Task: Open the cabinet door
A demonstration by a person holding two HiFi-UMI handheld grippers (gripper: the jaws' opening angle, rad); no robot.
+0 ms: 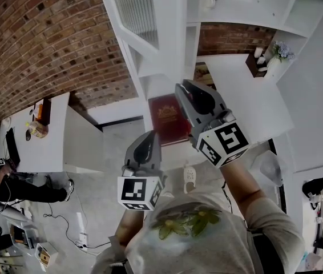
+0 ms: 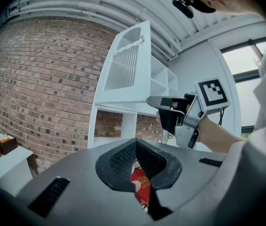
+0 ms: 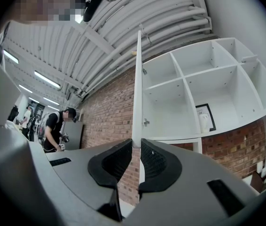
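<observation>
Right gripper [image 3: 136,147] is pinching the thin free edge of the cabinet door [image 3: 136,79], centre frame, with the door standing out from the shelves [image 3: 194,98]. Left gripper [image 2: 135,145] has jaws pressed together, empty. Risk: shallow edge grip, so the pads could slip off if the pull leaves the hinge arc.

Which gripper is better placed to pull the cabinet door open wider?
Right: the right gripper is clamped on the edge of the cabinet door, while the left gripper is shut, empty and short of the door.
</observation>
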